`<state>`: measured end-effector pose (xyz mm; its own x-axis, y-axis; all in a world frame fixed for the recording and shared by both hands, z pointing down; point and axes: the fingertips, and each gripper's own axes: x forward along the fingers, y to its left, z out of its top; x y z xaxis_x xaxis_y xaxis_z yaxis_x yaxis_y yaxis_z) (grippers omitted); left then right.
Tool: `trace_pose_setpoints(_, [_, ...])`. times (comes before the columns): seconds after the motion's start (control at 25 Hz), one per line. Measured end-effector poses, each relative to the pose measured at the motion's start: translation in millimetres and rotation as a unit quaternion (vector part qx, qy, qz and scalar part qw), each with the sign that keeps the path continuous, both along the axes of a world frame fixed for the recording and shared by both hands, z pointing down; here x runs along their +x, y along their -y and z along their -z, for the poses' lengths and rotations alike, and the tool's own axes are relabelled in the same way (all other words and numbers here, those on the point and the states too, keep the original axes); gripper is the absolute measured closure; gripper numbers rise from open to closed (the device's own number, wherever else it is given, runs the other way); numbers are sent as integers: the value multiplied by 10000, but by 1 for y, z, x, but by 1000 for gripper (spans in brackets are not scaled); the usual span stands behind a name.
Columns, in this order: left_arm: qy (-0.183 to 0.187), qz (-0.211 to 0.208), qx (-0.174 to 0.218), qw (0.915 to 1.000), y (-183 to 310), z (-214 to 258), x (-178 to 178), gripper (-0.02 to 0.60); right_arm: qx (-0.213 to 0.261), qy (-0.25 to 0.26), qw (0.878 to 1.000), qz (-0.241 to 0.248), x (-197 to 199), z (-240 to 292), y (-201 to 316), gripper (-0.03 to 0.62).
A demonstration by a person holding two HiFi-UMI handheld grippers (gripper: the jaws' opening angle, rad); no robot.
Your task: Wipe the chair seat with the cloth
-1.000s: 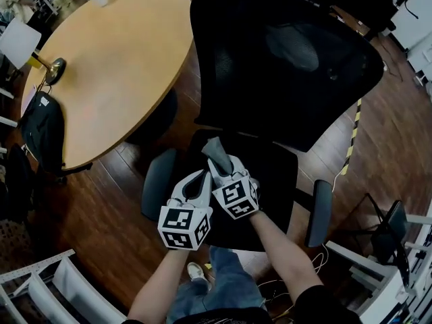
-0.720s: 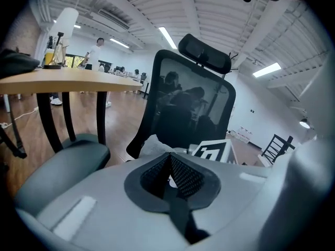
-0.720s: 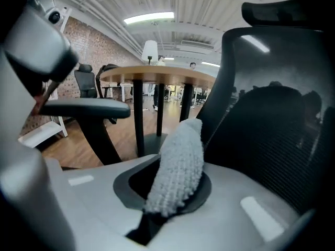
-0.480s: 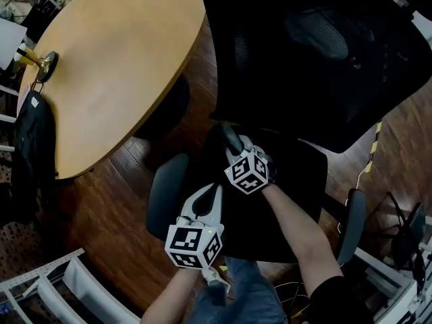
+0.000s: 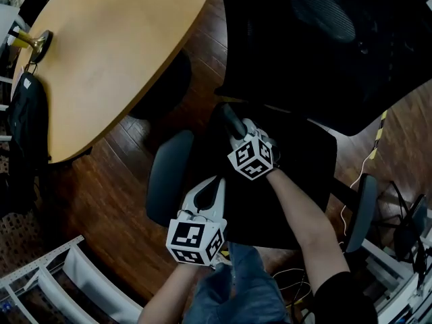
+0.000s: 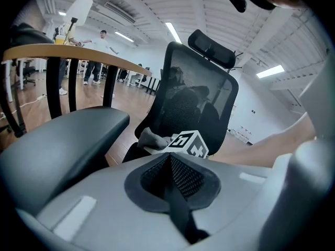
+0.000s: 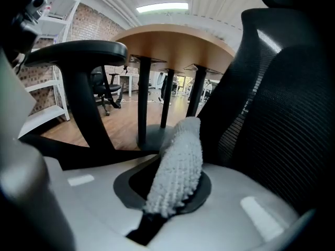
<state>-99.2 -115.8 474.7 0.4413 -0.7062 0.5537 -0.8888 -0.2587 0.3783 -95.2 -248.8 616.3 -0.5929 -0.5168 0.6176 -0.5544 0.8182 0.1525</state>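
Here right claw [image 5: 237, 135] grips cloth [image 7: 178, 161] poking forward, seemingly on seat [image 5: 300, 174]; left claw [image 5: 217, 181] clenched.

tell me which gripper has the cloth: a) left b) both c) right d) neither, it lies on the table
C: the right gripper view shows the nubbly cloth pinched between the jaws of the right gripper, while the left gripper has its jaws together on nothing.
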Motion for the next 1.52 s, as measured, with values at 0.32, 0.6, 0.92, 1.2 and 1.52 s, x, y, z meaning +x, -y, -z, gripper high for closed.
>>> trace_pose_setpoints(0.32, [44,-249,218,9994,-42,9,0,578,-163,288,9995,0,-13,15,-75,585])
trace_pose_setpoints(0.6, [119,-287,388,9988,-87,8,-18,578,-222,394,9990,48,-24,14,-149,585])
trace_pose_setpoints(0.92, [189,-127,608,9979,-121,16,-47,578,-272,522,9979,273,-44,19,-233,585])
trace_pose_setpoints(1.2, [359,12,658,9972,-143,19,-70,577,-417,604,9956,580,-66,21,-304,585])
trace_pose_setpoints(1.52, [419,127,669,9968,-163,12,-75,577,-601,684,9923,837,-86,14,-364,585])
